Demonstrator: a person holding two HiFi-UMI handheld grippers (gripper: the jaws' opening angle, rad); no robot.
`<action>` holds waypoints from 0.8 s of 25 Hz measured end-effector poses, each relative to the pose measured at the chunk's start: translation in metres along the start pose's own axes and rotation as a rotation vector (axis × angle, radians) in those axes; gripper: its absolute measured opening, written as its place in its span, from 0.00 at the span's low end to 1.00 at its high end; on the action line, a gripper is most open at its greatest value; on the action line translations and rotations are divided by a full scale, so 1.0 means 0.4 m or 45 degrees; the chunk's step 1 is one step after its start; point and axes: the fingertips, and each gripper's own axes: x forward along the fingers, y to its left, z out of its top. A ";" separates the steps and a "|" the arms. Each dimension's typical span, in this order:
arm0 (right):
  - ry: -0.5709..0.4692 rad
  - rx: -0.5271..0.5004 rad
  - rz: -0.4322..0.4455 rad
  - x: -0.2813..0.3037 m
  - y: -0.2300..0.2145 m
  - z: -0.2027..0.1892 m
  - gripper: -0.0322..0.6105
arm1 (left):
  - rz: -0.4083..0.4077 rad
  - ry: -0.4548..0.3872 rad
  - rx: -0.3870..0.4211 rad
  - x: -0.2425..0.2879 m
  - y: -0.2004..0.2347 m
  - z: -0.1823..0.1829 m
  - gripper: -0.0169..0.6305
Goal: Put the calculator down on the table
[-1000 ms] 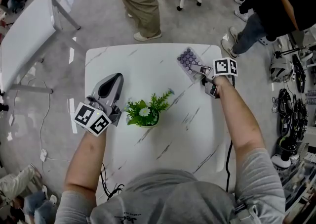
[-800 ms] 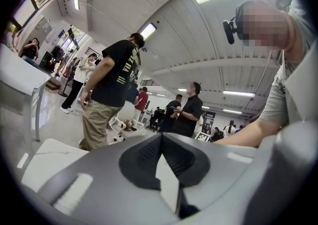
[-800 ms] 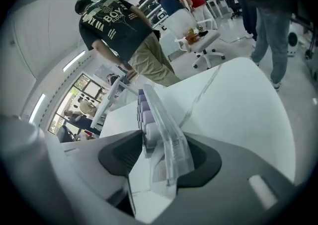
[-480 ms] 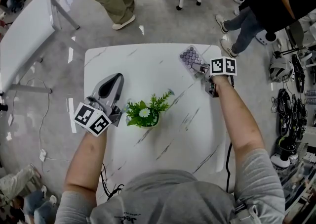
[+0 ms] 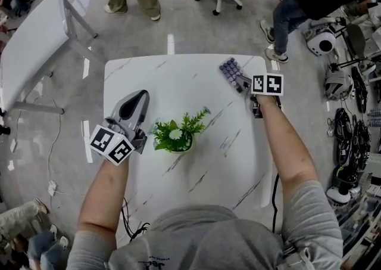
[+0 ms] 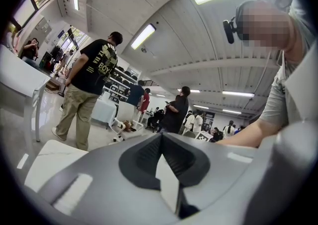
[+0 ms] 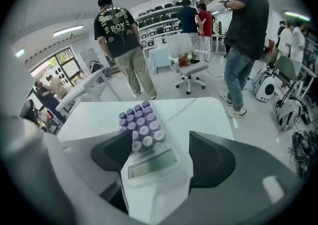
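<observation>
Seemingly light, stiff plastic with a slick clear casing, the calculator looks best taken by its long side edges at the display end. It appears to lie flat near the far right corner of the tabletop, keys pointing away and display toward the right gripper. That gripper's jaws stand spread either side of it. The left gripper is pressed together, empty.

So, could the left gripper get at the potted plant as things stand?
Probably yes: the potted plant stands right beside the left gripper, only bare table between, though its shut jaws would have to open first.
</observation>
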 end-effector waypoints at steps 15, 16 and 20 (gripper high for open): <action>-0.384 -0.013 0.197 -0.296 0.174 0.106 0.57 | -0.088 -0.050 0.064 -0.111 -0.086 0.134 0.08; -0.407 -0.016 0.214 -0.325 0.196 0.106 0.57 | -0.094 -0.051 0.072 -0.130 -0.099 0.150 0.08; -0.498 -0.060 0.284 -0.447 0.301 0.106 0.56 | -0.120 -0.057 0.144 -0.205 -0.143 0.210 0.08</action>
